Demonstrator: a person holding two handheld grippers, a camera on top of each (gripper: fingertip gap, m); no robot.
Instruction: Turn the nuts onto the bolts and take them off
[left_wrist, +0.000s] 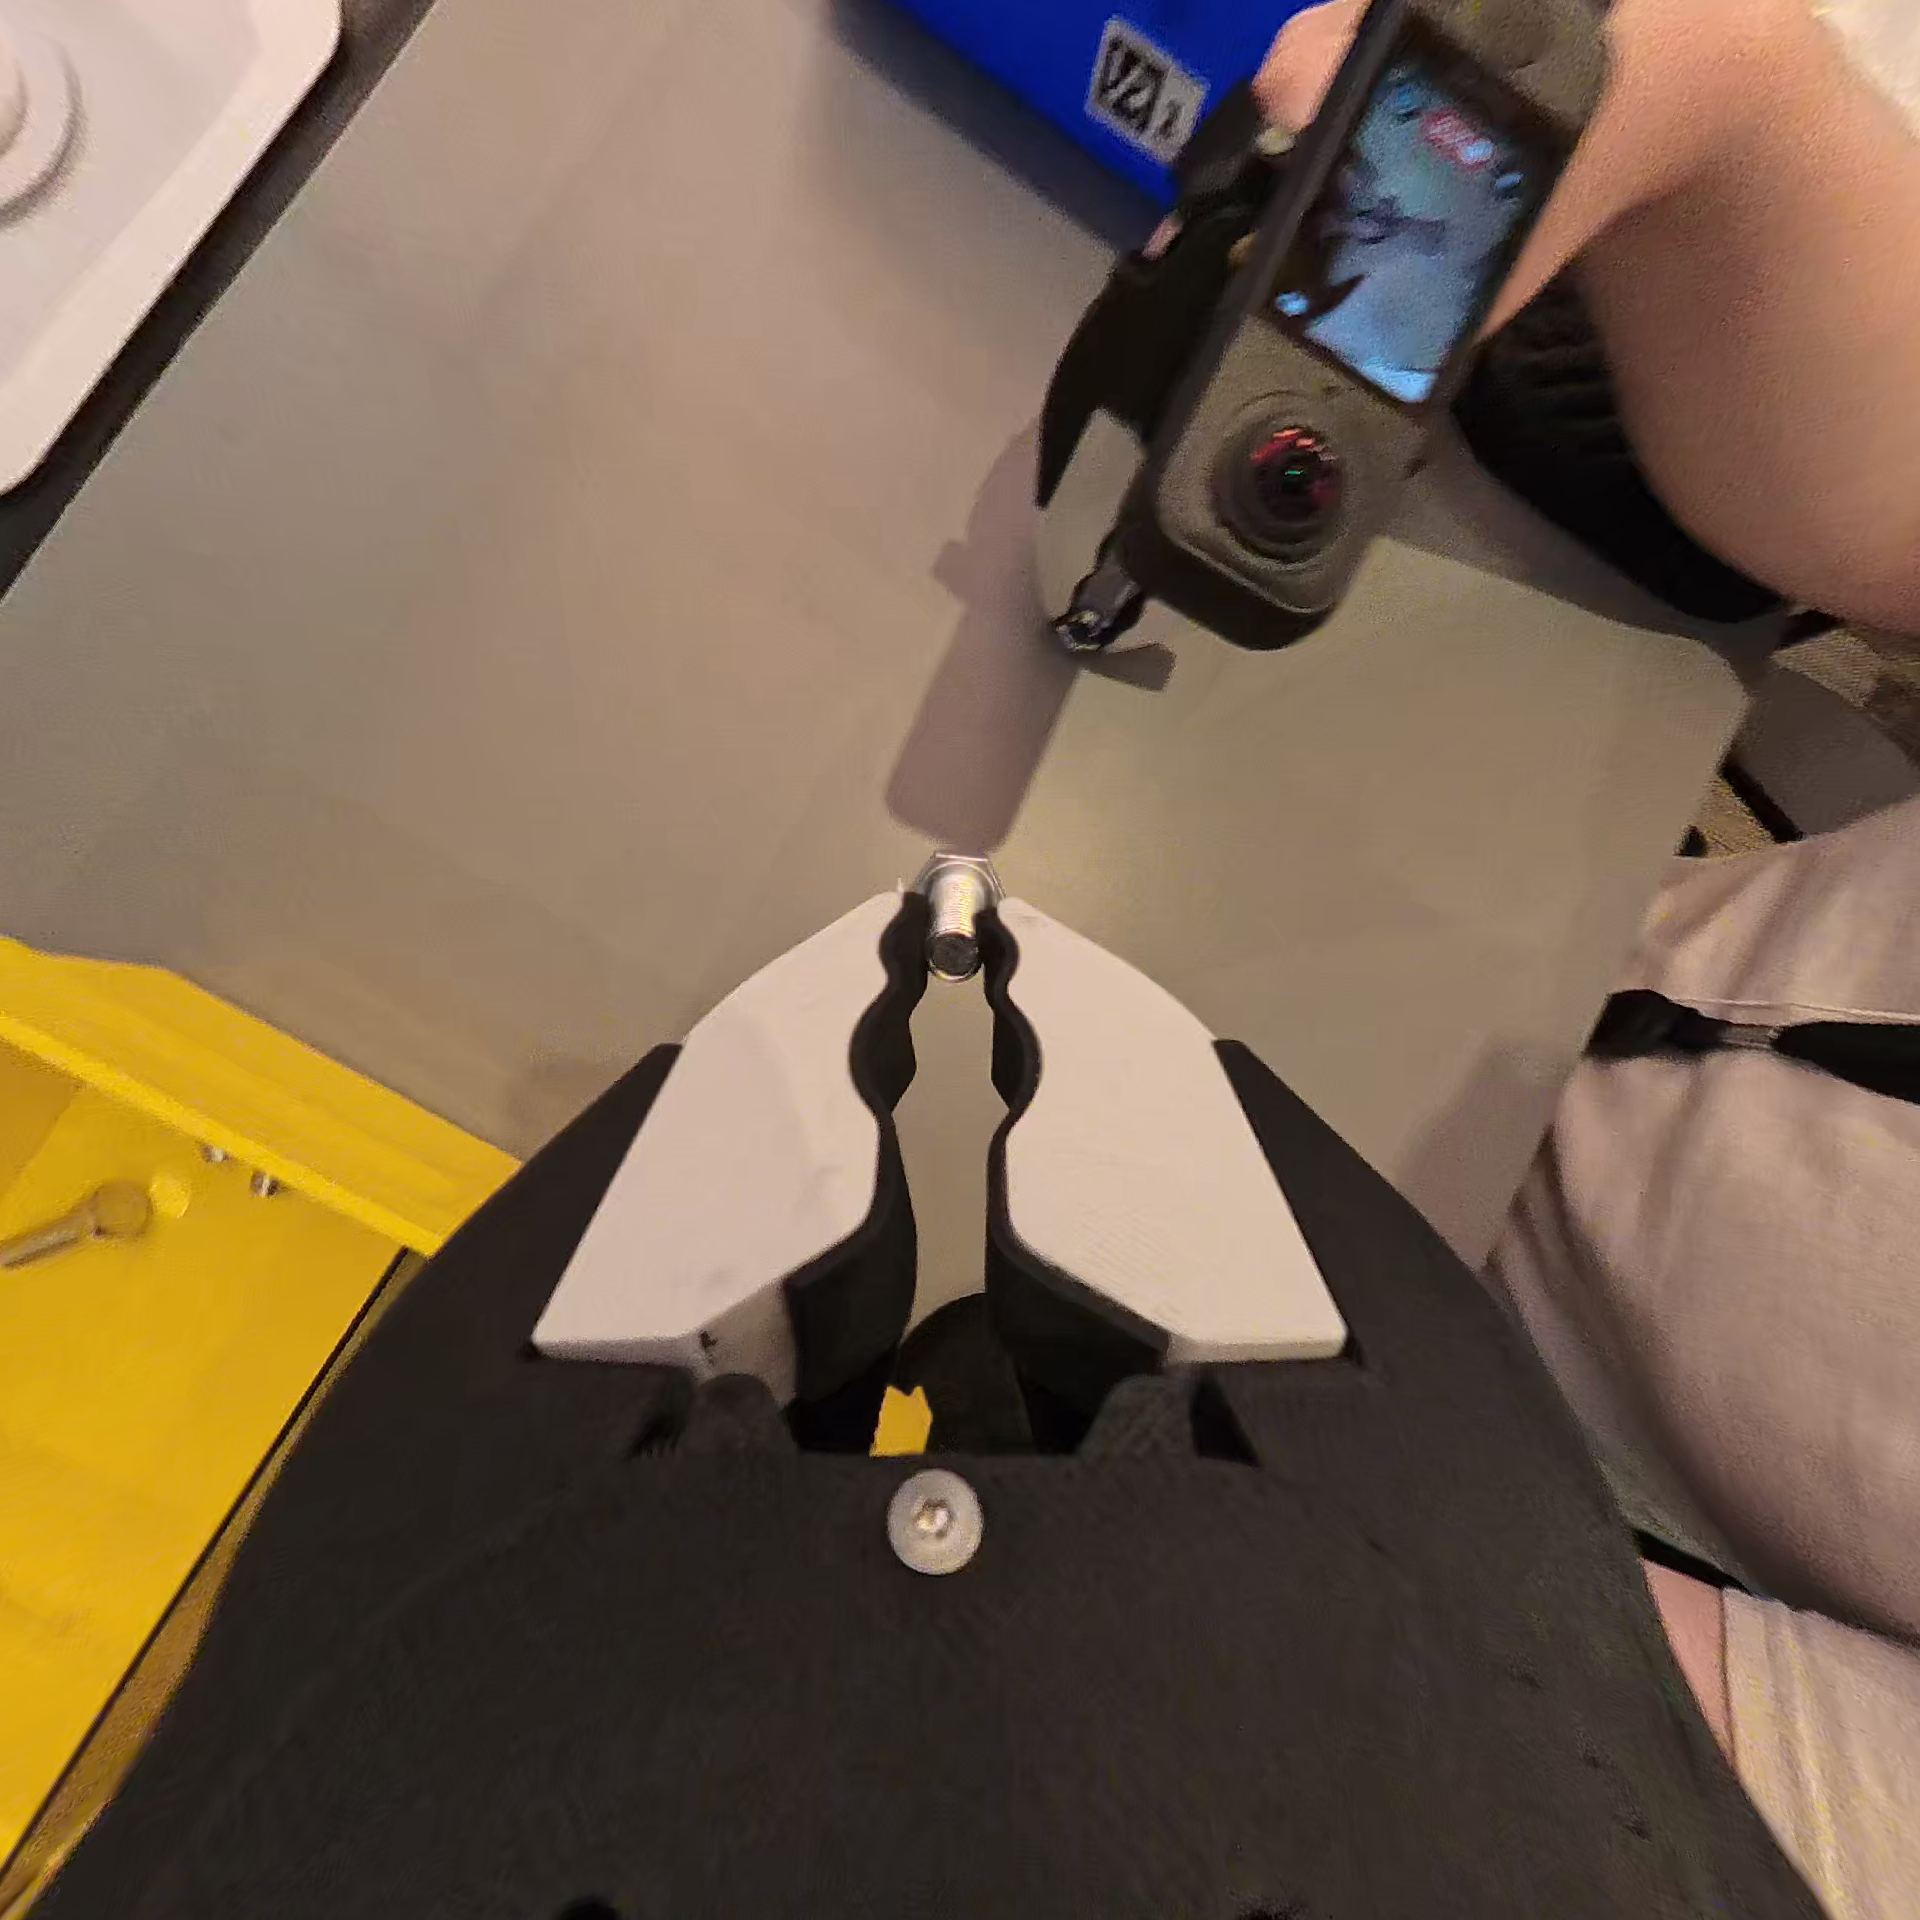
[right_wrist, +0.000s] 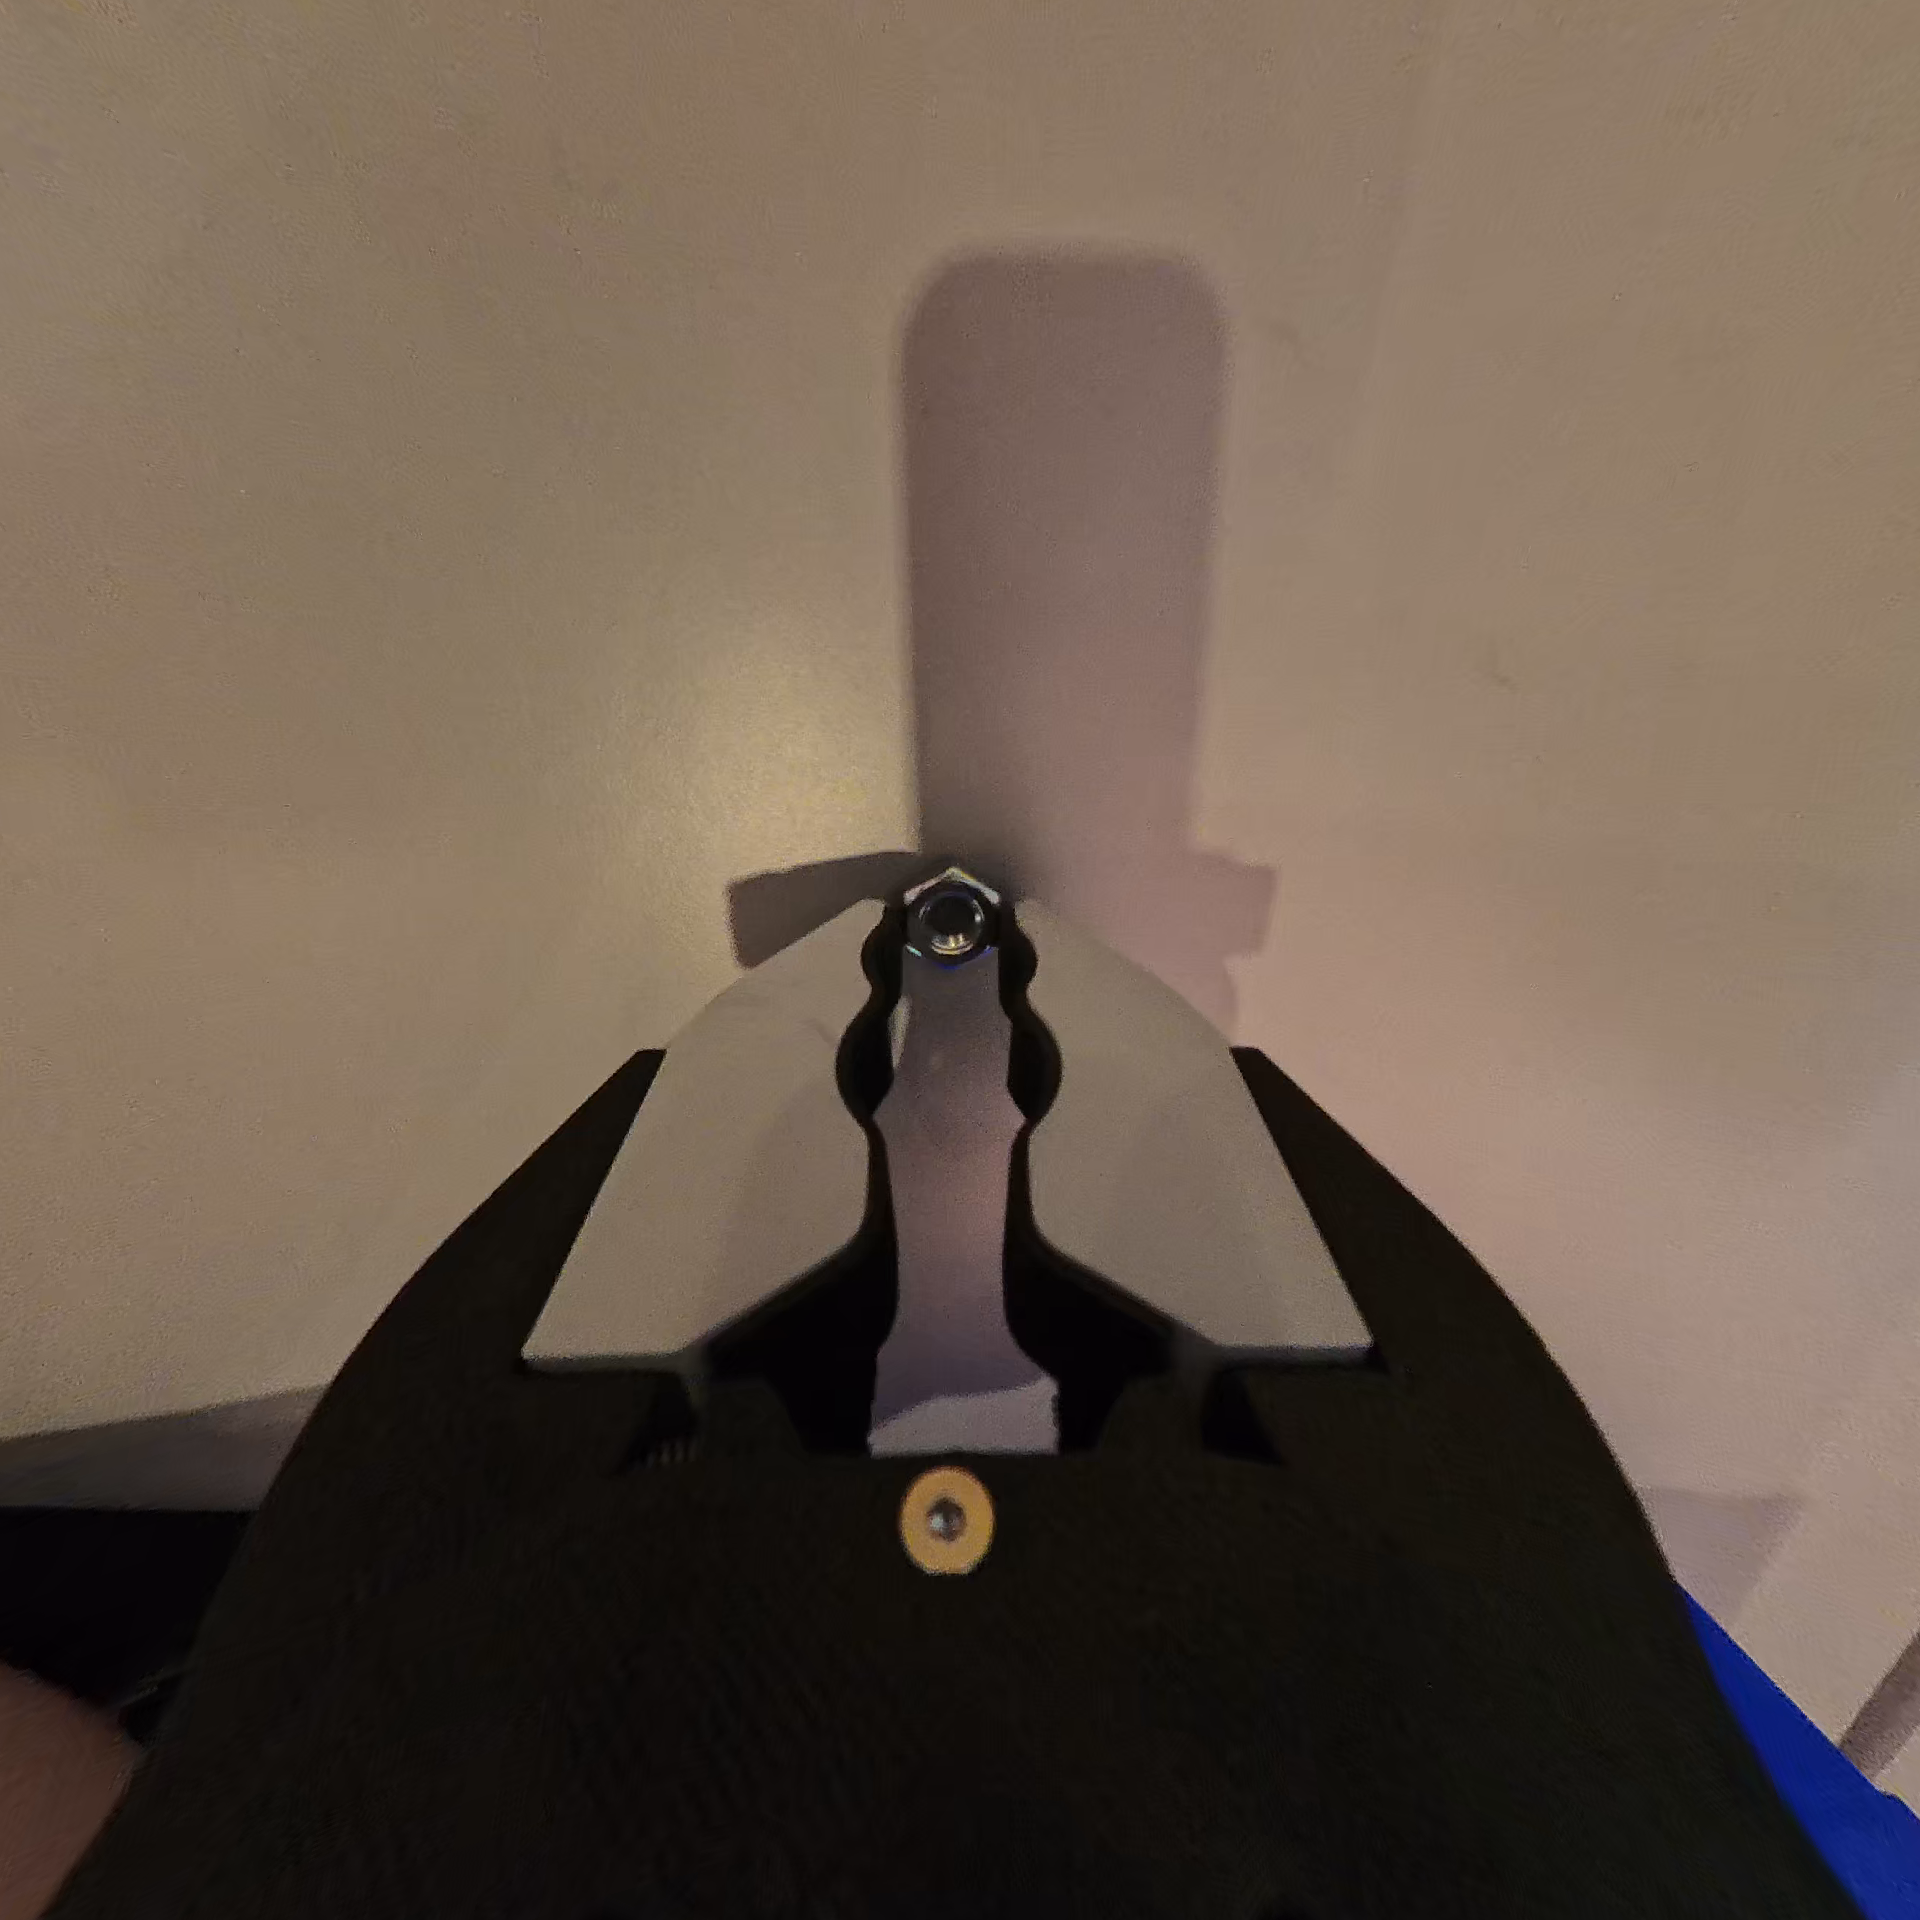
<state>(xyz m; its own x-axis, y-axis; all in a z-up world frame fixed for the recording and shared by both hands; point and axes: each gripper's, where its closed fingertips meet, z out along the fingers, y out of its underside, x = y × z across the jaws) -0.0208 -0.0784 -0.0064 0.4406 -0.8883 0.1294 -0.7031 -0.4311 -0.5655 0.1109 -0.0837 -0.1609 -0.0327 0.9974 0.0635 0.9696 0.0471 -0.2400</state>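
Observation:
My left gripper (left_wrist: 951, 920) is shut on a silver bolt (left_wrist: 953, 925); the threaded end points back at the camera and the hex head sits beyond the fingertips, above the grey table (left_wrist: 520, 623). My right gripper (right_wrist: 945, 920) is shut on a small hex nut (right_wrist: 943, 921), its hole facing the camera, held over the table (right_wrist: 416, 520). The right gripper also shows in the left wrist view (left_wrist: 1091, 623) at the upper right, tips pointing down, apart from the bolt.
A yellow bin (left_wrist: 156, 1299) with loose bolts (left_wrist: 83, 1226) lies at the lower left. A blue box (left_wrist: 1039, 83) stands at the top, also at the right wrist view's corner (right_wrist: 1818, 1766). A white tray (left_wrist: 125, 187) lies top left. A person's legs (left_wrist: 1714, 1247) are right.

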